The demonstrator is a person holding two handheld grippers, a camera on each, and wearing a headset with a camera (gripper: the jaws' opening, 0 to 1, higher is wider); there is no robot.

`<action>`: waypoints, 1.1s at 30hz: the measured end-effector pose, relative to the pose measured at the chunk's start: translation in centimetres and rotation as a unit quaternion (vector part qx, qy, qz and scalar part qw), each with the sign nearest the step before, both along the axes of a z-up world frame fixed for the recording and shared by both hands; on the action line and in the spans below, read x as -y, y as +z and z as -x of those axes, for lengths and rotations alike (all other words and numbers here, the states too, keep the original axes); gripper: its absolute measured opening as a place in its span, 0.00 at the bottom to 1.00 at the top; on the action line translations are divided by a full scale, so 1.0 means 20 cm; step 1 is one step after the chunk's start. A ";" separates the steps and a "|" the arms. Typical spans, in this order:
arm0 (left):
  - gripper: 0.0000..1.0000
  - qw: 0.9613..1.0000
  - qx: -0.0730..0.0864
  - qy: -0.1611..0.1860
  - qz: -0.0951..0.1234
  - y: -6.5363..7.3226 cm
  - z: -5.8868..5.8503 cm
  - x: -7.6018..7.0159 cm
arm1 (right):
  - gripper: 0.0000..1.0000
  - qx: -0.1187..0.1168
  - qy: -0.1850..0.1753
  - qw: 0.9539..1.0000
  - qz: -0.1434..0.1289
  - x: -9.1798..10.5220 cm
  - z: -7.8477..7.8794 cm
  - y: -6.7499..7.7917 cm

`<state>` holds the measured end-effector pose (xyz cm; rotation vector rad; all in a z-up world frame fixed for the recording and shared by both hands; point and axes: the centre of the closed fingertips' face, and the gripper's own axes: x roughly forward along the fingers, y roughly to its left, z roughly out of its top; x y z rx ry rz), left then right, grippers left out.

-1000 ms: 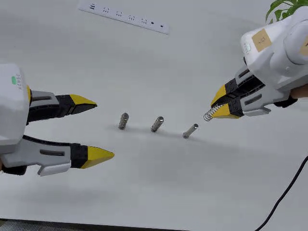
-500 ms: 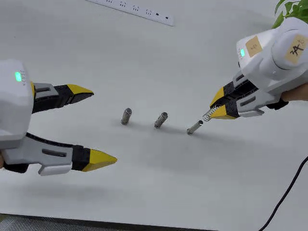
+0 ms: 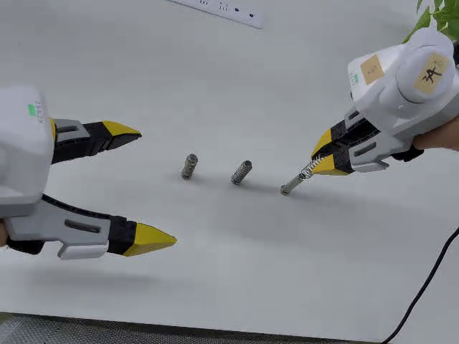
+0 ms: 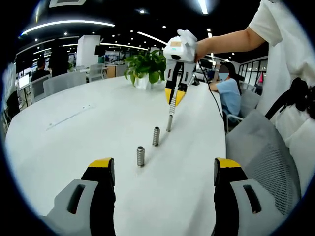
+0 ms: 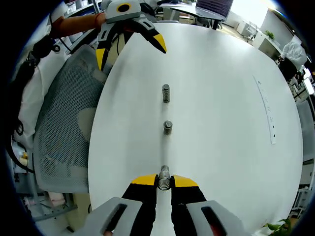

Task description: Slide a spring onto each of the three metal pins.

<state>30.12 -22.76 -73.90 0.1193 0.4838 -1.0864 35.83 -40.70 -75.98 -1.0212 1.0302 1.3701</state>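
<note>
Pin (image 3: 290, 188) count 3; spring (image 3: 189, 166) (image 3: 242, 173) (image 3: 309, 170) count 3; claw (image 3: 157, 186) (image 3: 315, 163) count 2; power strip (image 3: 219, 7) 1; cable (image 3: 423, 287) 1; plant (image 4: 145, 69) 1.

A white power strip (image 3: 222, 8) lies at the far edge of the pale surface (image 3: 215, 272). A leafy green plant (image 4: 145, 66) stands at one end, and a black cable (image 3: 427, 279) trails over the near right corner. Beside the surface is a grey mesh chair (image 5: 69, 132) — office desks and ceiling lights lie beyond.

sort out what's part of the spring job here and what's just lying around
Job: spring held in right gripper; bare pin; left pin and middle pin, springs already on; open left gripper.
Lying about: power strip, black cable, plant, mesh chair.
</note>
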 end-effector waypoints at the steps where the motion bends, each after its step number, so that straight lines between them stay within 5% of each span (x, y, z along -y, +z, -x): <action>1: 0.82 1.000 0.000 0.000 0.000 0.00 0.00 0.00 | 0.06 0.000 0.000 1.000 0.000 0.00 0.00 -0.01; 33: 0.82 1.000 -0.001 -0.002 0.010 0.01 0.00 0.01 | 0.06 -0.010 0.008 1.000 0.002 -0.01 -0.01 -0.06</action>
